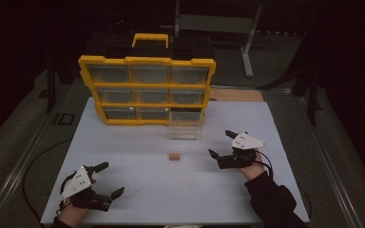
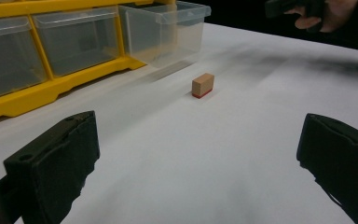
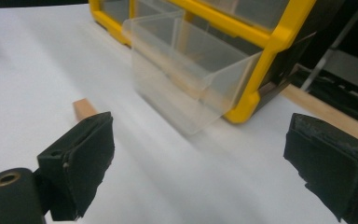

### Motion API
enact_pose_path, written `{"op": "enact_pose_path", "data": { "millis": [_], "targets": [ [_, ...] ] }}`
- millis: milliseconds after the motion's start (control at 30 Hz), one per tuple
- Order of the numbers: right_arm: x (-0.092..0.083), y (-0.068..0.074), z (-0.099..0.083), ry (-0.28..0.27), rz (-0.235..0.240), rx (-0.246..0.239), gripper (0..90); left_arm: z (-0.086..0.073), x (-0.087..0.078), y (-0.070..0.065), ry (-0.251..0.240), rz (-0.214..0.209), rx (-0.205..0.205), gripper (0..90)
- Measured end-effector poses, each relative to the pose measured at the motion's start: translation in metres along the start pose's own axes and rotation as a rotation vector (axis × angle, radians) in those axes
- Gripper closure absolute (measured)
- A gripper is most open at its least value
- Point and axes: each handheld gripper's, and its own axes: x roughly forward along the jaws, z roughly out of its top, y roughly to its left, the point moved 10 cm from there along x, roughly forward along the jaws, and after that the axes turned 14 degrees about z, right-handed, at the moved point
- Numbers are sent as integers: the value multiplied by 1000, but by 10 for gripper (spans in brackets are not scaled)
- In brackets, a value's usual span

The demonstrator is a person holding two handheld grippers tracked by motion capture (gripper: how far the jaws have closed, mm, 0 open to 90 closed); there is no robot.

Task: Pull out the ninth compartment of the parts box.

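On the white table, near its middle, lies a small wooden block, tan with a red underside in the left gripper view. It rests alone, touched by nothing. Just beyond it stands a clear plastic drawer, pulled out from the bottom right slot of a yellow-framed organizer at the table's far side. Right gripper held just right of the block, apart from it, jaws spread wide and empty; in its own view the block peeks out behind the left jaw. Left gripper low at the near left corner, well apart from the block, jaws likewise spread, holding nothing. Both hands rest at table level.
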Motion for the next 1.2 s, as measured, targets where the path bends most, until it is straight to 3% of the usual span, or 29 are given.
{"op": "enact_pose_path", "data": {
  "millis": [367,567,767,800,967,1200],
  "targets": [
    [-12,20,-18,18,25,1,85,0,0,0,1,1,1,0],
    [-17,27,-32,31,15,1,85,0,0,0,2,1,1,0],
    [-30,27,-44,37,-21,20,85,0,0,0,4,1,4,0],
    [-32,27,-45,25,-27,42,85,0,0,0,4,1,4,0],
    [-42,28,-52,9,-50,56,85,0,0,-1,5,2,6,0],
    [-46,32,-59,3,-73,51,85,0,-1,-1,5,3,8,0]
  ]
}}
